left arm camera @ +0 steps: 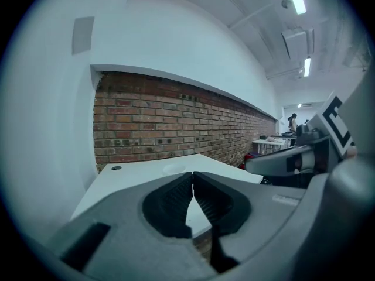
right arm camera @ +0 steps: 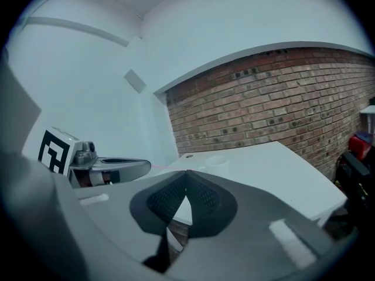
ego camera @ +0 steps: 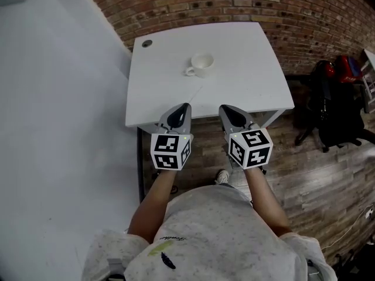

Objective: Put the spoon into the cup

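Although no spoon shows plainly, a thin pale streak (ego camera: 195,94) on the white surface (ego camera: 252,69) is the only likely candidate, and I cannot confirm it. In the head view it lies just short of the cup (ego camera: 201,64), at the cup's 6 o'clock, with its long axis running from about 1 o'clock to 7 o'clock. The cup stands upright near the middle of the surface, handle toward 8 o'clock. The streak's near end stops just beyond the left claw (ego camera: 183,111), at that claw's 12 to 1 o'clock, while from the right claw (ego camera: 227,112) it sits at roughly 10 to 11 o'clock and farther off. The left claw therefore looks the nearer one for a pickup, and it would need to turn across the streak's diagonal. Both claws hover at the surface's near edge. The left gripper view shows the left claw (left arm camera: 193,183) pressed together on nothing, and the right gripper view shows the right claw (right arm camera: 186,180) likewise closed and empty.
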Tool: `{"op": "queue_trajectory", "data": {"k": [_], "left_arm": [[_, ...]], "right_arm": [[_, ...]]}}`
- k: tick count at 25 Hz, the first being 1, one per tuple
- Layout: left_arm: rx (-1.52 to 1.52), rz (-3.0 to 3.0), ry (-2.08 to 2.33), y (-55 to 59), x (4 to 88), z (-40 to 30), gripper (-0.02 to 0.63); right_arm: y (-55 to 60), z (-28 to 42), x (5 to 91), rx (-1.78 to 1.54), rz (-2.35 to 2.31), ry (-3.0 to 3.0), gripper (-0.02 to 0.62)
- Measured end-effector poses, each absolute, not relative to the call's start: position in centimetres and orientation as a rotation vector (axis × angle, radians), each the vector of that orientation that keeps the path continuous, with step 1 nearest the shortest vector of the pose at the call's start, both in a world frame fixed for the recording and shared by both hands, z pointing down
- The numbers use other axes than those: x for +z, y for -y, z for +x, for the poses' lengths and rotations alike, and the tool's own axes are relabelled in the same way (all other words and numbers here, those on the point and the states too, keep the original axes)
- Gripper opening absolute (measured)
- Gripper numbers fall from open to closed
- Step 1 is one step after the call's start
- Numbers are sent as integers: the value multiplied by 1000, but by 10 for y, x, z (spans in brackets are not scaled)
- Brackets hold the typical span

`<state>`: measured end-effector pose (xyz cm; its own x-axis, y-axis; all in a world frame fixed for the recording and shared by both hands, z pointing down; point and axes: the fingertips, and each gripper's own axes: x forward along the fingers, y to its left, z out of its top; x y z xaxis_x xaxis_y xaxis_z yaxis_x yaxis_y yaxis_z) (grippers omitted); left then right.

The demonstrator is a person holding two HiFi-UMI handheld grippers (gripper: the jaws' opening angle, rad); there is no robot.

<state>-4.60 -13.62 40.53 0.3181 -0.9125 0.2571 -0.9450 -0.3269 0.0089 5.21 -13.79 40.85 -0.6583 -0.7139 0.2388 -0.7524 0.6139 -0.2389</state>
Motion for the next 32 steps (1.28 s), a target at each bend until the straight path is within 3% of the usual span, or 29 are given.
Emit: {"op": "queue_trajectory", "data": {"k": [15,32], "left_arm": [[301,2361,1802,201,409,-27,5],[389,2393,1702,302,438,-60,5]], "right_arm": [[206,71,414,459,1130,2737,11],[290,33,423,442,1174,2680,11]]}}
